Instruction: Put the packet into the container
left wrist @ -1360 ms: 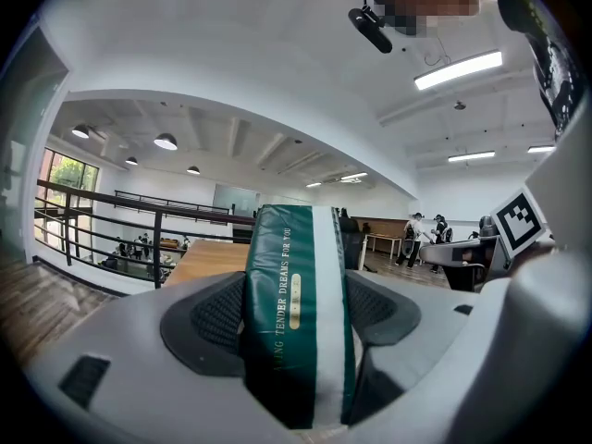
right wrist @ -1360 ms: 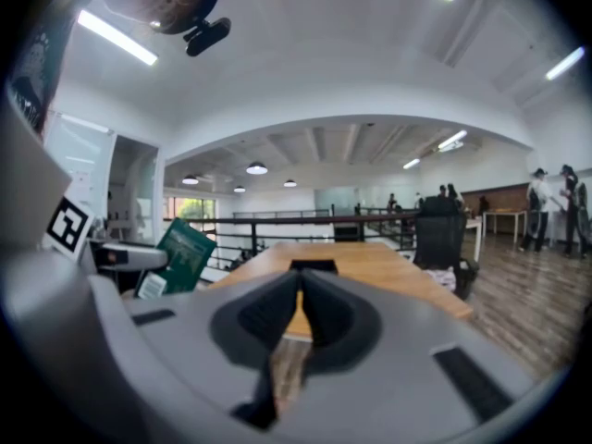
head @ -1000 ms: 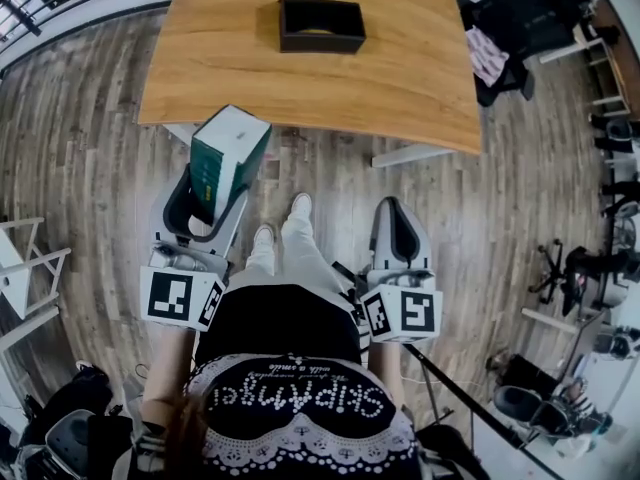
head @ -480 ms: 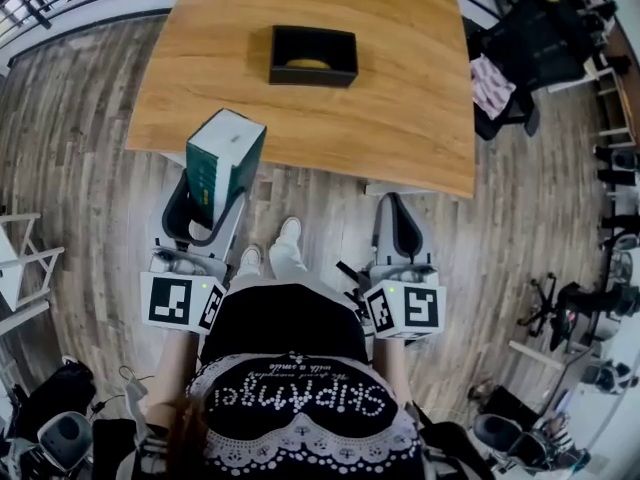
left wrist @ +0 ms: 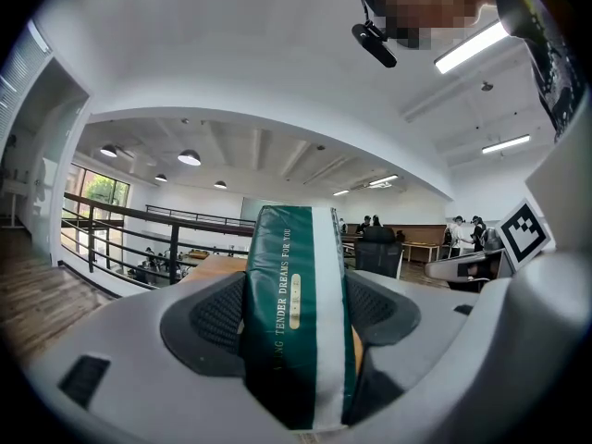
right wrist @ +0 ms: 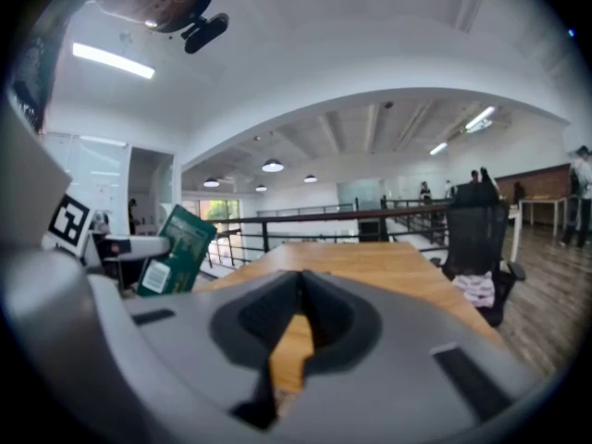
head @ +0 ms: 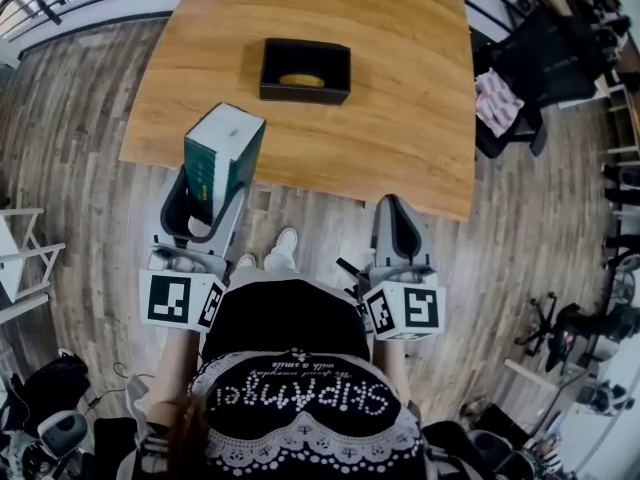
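So the left gripper (head: 203,200) is pinching the green-and-white packet (head: 222,150), which sticks up out of its jaws over the near edge of the wooden table (head: 400,88). The right gripper (head: 398,223), off to its right, has its jaws pressed together with nothing in them. The black container (head: 305,70) sits further ahead on that table, well apart from the packet.
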The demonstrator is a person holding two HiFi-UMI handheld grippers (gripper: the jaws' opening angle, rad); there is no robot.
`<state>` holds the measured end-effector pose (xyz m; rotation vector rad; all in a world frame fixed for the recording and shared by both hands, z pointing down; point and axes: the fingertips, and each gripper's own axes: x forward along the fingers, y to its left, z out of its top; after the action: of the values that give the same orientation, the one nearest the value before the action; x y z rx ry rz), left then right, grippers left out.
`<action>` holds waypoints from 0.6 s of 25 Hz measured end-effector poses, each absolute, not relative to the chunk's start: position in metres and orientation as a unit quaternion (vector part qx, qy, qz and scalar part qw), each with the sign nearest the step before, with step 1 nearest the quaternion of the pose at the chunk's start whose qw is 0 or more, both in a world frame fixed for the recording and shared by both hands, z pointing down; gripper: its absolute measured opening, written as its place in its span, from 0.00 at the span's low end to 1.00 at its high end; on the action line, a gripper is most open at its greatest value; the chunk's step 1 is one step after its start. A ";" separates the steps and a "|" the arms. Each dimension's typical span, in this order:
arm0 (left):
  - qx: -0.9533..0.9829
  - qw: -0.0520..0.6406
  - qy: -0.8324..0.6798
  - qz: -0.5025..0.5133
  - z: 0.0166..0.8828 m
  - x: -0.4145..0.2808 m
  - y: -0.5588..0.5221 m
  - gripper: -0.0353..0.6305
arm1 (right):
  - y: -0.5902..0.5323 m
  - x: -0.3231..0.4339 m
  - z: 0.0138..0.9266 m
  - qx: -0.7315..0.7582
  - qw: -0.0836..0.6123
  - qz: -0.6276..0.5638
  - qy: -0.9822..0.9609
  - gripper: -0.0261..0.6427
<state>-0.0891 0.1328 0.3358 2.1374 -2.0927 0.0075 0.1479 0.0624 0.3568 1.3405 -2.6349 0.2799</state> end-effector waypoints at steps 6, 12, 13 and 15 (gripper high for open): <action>0.707 0.059 -0.705 -0.002 0.326 -0.077 0.118 0.58 | 0.045 0.161 0.358 0.441 0.080 0.094 -0.889 0.10; 0.708 0.046 -0.705 0.007 0.318 -0.075 0.113 0.58 | 0.043 0.162 0.359 0.431 0.073 0.103 -0.893 0.10; 0.707 0.045 -0.706 0.006 0.316 -0.076 0.113 0.58 | 0.043 0.162 0.359 0.432 0.073 0.103 -0.893 0.10; 0.707 0.045 -0.706 0.004 0.315 -0.077 0.112 0.58 | 0.042 0.163 0.360 0.435 0.073 0.106 -0.891 0.10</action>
<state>-0.0767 0.1117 0.3150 2.1595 -2.1573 0.0122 0.1626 0.0415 0.3601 1.3058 -2.6772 0.3190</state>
